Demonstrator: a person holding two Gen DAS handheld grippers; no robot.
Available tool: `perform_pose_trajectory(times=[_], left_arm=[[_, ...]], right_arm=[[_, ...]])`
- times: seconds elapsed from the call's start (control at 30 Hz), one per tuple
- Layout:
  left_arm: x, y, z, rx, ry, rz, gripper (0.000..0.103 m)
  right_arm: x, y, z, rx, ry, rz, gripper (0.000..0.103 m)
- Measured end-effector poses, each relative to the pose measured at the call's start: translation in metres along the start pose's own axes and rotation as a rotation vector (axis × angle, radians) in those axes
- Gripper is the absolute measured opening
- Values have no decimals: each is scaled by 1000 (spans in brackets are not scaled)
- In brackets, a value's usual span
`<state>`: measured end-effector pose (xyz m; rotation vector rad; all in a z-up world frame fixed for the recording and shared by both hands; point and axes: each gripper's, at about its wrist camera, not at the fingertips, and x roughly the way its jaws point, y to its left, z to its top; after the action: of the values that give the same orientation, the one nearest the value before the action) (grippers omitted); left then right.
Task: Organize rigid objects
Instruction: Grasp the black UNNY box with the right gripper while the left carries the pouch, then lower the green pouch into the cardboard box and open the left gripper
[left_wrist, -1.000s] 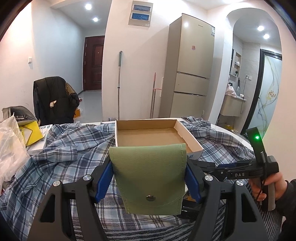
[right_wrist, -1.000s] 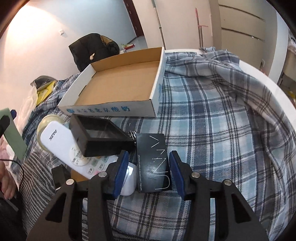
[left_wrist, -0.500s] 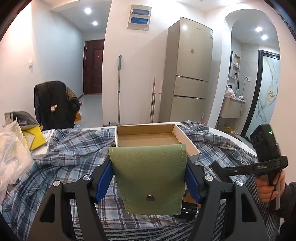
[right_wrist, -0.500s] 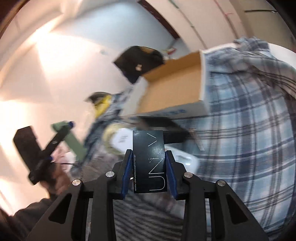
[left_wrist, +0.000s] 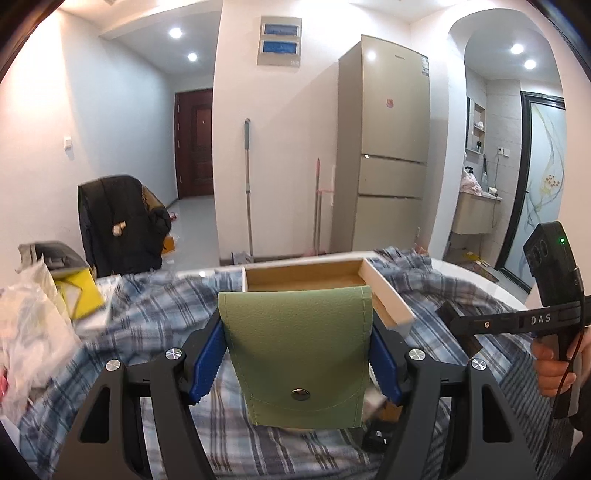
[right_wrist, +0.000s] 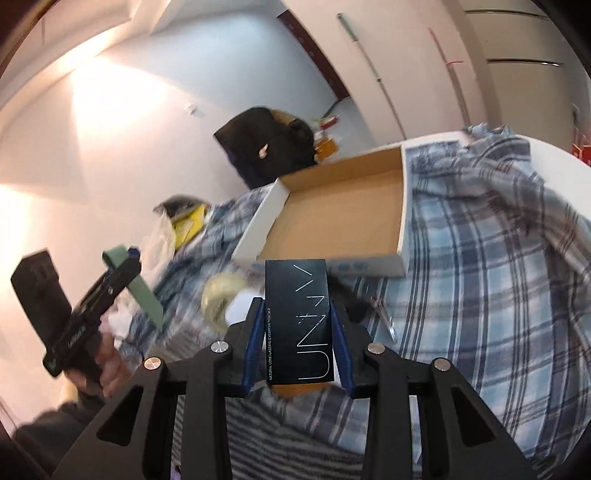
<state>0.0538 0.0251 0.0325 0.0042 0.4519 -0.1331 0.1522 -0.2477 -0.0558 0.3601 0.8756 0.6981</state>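
Observation:
My left gripper is shut on a green snap pouch and holds it above the plaid cloth, just short of the open cardboard box. My right gripper is shut on a black eyebrow-powder box and holds it in the air in front of the same cardboard box. The left gripper with the pouch also shows in the right wrist view, and the right gripper shows in the left wrist view.
A tape roll, a white remote and metal clippers lie on the plaid cloth below the box, blurred. A plastic bag and yellow item sit at the left. A fridge stands behind.
My right gripper closed on the black box, lifted it off the cloth and swung it toward the cardboard box. My left gripper kept the pouch and dropped slightly lower, nearer the box.

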Motion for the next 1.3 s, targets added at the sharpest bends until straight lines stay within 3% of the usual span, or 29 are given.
perform_pose_trajectory(times=[0.13,0.2,0.27,0.37,0.47,0.57,0.63,0.8,0.93,1.1,1.3], left_arm=[[-3,13,30,-43,-70,72,72],[-1,18,50,-54,-87,68,72],[5,17,66,-35,-109,90,72],[28,12,88,-21,-72,88,72],[52,8,103,-71,-13,29,72],[80,-2,109,-46,43,46,72],[96,0,104,-39,80,55,72],[153,16,67,-54,256,62,72],[192,15,36,-49,401,28,72],[221,4,15,40,446,96,72],[229,6,9,50,499,124,72]], right_arm=[[-4,13,29,-15,-64,-63,33],[-3,24,45,-43,-100,-107,33],[1,40,59,-105,-126,-221,33],[17,57,80,-126,-147,-331,33],[36,59,97,-62,-141,-333,33],[55,56,107,-34,-142,-366,33],[64,49,107,-17,-136,-362,33],[87,30,100,-5,-93,-355,33],[106,16,91,6,-53,-368,33],[120,2,82,-2,-23,-386,33],[122,2,81,-11,-17,-398,33]])
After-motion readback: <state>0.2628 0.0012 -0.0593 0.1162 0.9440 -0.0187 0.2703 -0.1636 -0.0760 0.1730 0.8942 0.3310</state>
